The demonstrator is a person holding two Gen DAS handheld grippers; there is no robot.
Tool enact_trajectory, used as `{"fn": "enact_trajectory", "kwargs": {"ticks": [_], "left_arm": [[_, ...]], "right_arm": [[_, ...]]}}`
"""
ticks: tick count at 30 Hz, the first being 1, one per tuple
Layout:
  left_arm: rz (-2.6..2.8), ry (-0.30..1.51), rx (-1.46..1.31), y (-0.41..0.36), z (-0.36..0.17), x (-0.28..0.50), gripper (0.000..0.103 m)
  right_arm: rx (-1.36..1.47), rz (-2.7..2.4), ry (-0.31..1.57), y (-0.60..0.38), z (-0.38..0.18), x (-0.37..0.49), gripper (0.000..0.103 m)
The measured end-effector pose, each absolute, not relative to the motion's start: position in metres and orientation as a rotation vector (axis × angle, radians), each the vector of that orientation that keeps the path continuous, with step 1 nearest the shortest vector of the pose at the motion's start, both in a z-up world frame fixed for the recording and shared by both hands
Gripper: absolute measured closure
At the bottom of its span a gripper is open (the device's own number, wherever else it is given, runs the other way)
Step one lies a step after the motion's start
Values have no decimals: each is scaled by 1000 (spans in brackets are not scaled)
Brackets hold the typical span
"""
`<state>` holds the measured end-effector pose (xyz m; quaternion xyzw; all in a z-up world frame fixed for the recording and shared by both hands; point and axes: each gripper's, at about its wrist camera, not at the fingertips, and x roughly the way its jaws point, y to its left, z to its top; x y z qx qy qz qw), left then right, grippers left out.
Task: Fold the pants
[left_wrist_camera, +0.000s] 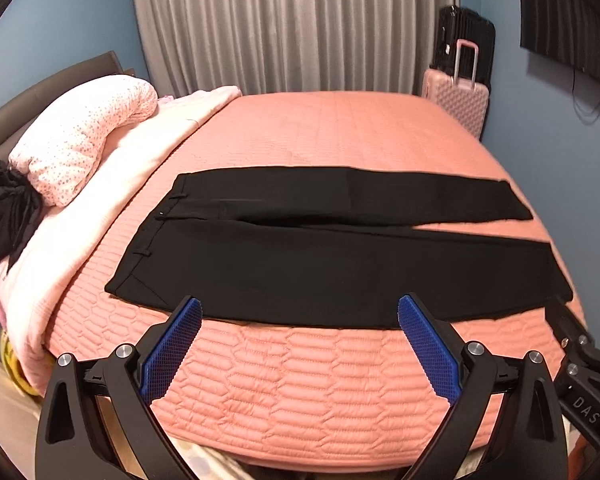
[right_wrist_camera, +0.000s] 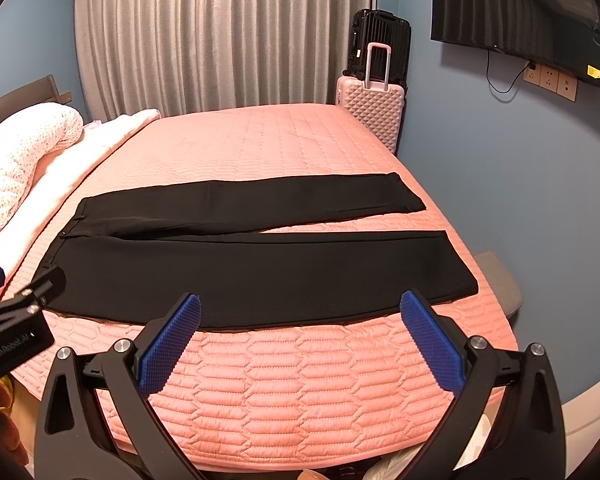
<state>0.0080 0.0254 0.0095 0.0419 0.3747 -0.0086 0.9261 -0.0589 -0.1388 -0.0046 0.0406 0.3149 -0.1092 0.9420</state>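
No fold is seen yet: the black pants (left_wrist_camera: 332, 256) are laid flat across the bed (left_wrist_camera: 320, 392), waistband toward the pillow side, the 2 legs side by side with a narrow gap opening toward the hems. Every fold is judged still to be made. The left gripper (left_wrist_camera: 300, 312) and right gripper (right_wrist_camera: 300, 308) are held at the near edge of the fabric, jaws spread wide and nothing pinched. A quilted pink cover is stretched over the bed. A grey curtain (right_wrist_camera: 220, 36), a pink suitcase (right_wrist_camera: 374, 108) and blue walls are seen behind.
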Motion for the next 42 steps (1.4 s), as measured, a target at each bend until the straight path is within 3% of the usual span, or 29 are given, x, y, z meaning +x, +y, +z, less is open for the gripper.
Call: {"fn": "enact_trajectory", "kwargs": {"ticks": [19,27,42], "left_arm": [[-11,672,119,18,16,2,7],[-14,739,94,28,14,13,7],[-35,688,129,20,19,7,6]], "right_arm": [[90,-215,636,-137,-3,-54,5],[87,-212,639,-135,-3,-53,5],[84,-204,645,-134,-2,-52,5]]}}
